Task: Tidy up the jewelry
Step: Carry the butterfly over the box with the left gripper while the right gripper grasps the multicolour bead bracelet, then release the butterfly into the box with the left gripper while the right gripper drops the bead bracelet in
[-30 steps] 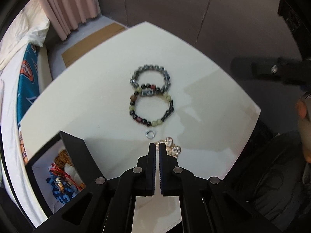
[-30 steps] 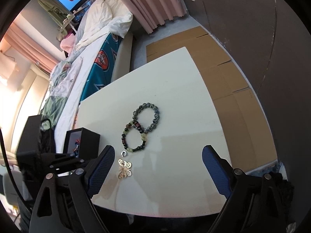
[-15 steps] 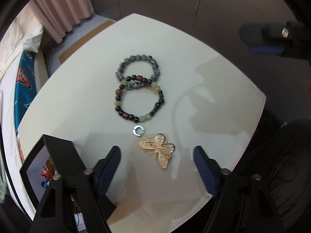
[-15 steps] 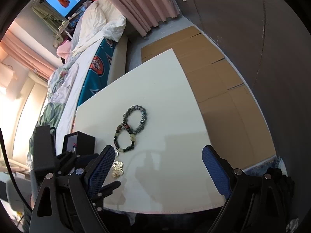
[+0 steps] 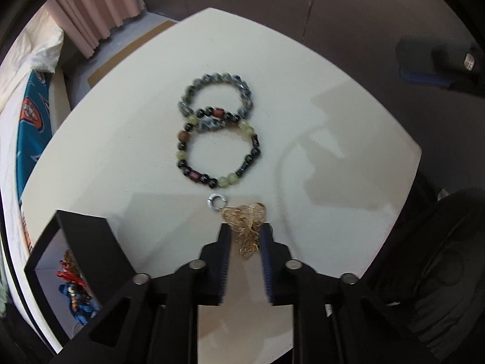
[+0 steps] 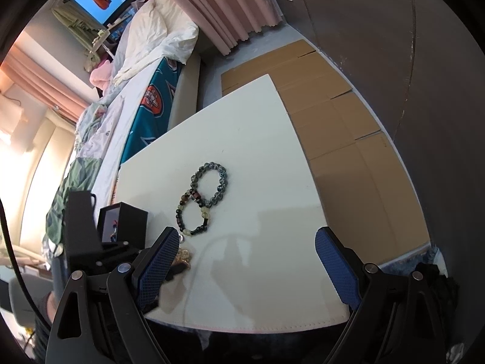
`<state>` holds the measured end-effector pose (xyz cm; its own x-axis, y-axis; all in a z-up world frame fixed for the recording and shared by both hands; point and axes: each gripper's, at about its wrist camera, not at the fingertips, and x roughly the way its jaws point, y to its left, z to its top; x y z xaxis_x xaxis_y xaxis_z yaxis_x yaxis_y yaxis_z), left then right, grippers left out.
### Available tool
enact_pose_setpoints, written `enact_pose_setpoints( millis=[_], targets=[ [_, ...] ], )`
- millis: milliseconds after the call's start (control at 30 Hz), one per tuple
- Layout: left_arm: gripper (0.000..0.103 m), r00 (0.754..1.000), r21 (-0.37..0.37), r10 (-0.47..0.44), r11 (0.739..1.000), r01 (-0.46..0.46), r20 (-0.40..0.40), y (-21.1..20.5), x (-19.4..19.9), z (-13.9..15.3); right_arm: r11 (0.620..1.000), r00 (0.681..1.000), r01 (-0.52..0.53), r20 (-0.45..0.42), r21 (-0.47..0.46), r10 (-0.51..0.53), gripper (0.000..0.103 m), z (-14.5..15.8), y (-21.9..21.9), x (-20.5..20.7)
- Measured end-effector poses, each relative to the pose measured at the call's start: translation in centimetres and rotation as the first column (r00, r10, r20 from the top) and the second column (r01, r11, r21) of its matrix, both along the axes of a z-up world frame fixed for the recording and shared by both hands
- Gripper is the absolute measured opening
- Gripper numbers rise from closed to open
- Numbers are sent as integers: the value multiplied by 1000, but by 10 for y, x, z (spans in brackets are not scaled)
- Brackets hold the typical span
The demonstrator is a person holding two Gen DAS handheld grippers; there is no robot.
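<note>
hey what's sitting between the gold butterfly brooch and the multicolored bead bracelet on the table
A small silver ring lies between the gold butterfly brooch and the multicolored bead bracelet, close beside the brooch. The left wrist view shows it.

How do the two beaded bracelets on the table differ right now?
The grey-blue bracelet lies farther from the left gripper; the mixed-bead bracelet lies nearer, beside the small silver ring. The grey-blue bracelet's beads look uniform; the mixed-bead bracelet alternates black, pale green and reddish beads. The mixed-bead bracelet's loop looks wider. Both lie flat, overlapping at one edge.

Pink curtains, unmade bed.
</note>
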<state>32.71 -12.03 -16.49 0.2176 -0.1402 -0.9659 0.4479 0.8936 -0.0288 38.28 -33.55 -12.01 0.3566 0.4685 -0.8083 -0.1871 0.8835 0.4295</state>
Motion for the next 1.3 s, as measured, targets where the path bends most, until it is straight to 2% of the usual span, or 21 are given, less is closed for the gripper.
enact_pose_setpoints(
  millis=[367, 600, 767, 867, 933, 1067, 1100, 1133, 1167, 1300],
  targets=[
    [13, 997, -20, 29, 999, -28, 65, 25, 3, 23, 999, 999, -42, -18, -14, 41, 93, -5, 28, 7],
    [13, 988, -36, 88, 996, -84, 125, 49, 4, 49, 997, 997, -76, -36, -29, 74, 92, -15, 54, 15],
    [13, 979, -22, 132, 991, -130, 153, 72, 0, 63, 993, 991, -107, -84, -53, 102, 68, -36, 76, 25],
    [13, 973, -20, 162, 987, -161, 163, 86, 0, 70, 990, 988, -121, -105, -72, 113, 57, -48, 89, 30],
    [13, 968, -19, 180, 984, -180, 172, 96, 0, 75, 985, 985, -140, -116, -99, 128, 53, -52, 100, 32],
    [13, 961, -19, 207, 978, -207, 182, 109, -3, 82, 962, 988, -155, -60, -225, 145, 47, -51, 122, 32],
    [13, 959, -19, 215, 976, -215, 182, 113, -5, 83, 956, 988, -155, -49, -249, 148, 42, -50, 125, 32],
    [13, 958, -19, 221, 975, -221, 180, 117, -7, 83, 949, 987, -160, -44, -273, 154, 22, -51, 128, 31],
    [13, 958, -20, 225, 974, -225, 178, 120, -8, 83, 944, 987, -162, -45, -288, 155, 10, -52, 130, 31],
    [13, 957, -44, 243, 970, -239, 159, 128, -16, 83, 960, 985, -170, -55, -221, 162, 9, -45, 127, 28]
  ],
)
